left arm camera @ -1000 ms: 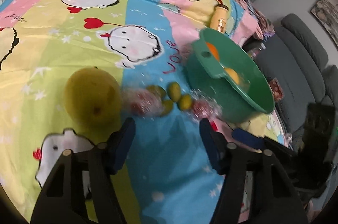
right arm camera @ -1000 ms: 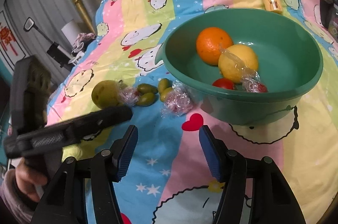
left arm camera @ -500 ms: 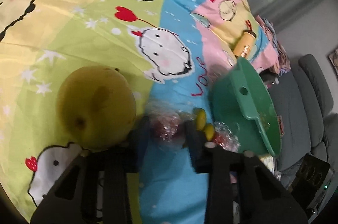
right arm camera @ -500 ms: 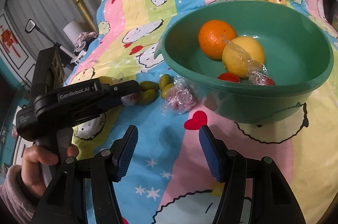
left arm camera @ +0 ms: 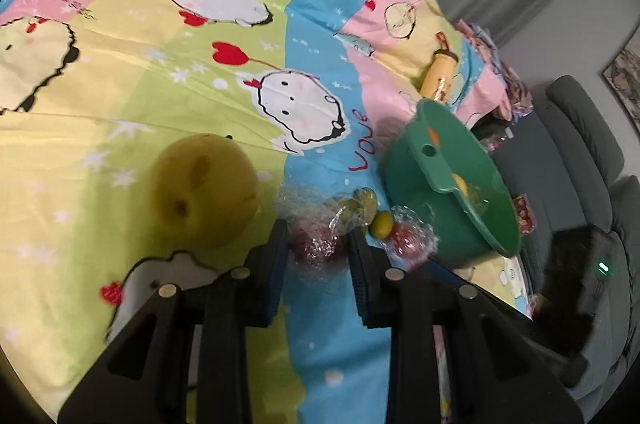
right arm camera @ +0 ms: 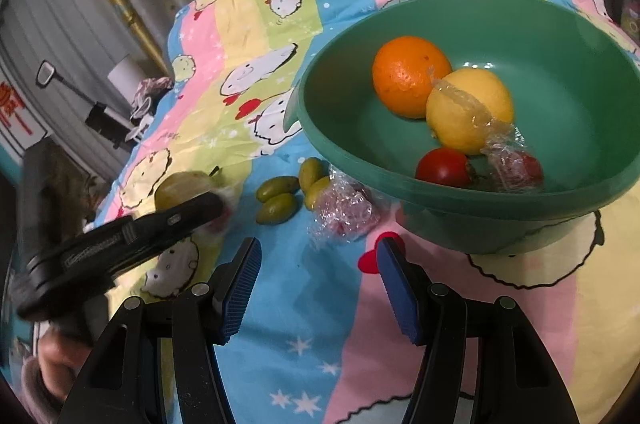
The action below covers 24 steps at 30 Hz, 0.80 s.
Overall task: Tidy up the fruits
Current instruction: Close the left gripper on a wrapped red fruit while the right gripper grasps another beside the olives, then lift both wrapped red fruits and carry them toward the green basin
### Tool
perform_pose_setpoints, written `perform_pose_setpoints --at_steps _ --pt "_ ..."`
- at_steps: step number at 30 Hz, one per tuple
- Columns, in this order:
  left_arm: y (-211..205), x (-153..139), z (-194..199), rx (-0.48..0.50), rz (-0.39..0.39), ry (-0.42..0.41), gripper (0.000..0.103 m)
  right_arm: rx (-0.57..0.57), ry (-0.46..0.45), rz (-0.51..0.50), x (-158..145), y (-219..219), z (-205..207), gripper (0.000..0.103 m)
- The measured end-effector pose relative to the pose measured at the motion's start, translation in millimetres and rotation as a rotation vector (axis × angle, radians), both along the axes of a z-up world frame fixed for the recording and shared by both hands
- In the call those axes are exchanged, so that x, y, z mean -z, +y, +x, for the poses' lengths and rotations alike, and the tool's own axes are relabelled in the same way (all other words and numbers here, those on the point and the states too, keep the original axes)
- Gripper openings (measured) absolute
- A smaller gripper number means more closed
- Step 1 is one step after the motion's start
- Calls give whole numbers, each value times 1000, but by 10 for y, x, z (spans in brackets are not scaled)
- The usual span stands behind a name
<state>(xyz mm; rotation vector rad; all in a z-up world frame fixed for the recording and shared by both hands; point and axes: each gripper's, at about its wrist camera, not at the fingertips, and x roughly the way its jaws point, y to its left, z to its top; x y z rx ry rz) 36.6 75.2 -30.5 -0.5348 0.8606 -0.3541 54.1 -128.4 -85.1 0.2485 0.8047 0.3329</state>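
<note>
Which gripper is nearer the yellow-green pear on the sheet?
Left. The left gripper sits right beside the pear, its fingers around a wrapped red fruit. The right gripper hangs back, open, near the green bowl.

1. Both views show soft, even indoor light, a little dim, with no hard glare.
2. Fisheye bending curves the bedsheet and darkens every corner into black vignette.
3. The left wrist view is smeared by motion: the pear and wrapped fruit look hazy.
4. The right wrist view is sharper; the orange shows skin texture, and the green basin carries faint highlights and casts a soft shadow.
</note>
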Motion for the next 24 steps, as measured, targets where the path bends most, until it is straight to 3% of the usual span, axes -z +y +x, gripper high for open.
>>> perform_pose_setpoints --at_steps 7,12,17,24 --pt "124 -134 -275 17 -15 -53 29 134 5 5 67 26 119 52" --pt "165 -175 -398 30 -21 -77 29 199 -7 -10 96 118 181 52" --pt "160 -193 -473 44 -6 -89 29 196 -4 -21 107 65 200 31" --pt "131 -227 -532 51 4 -92 29 80 -26 11 44 34 14 31"
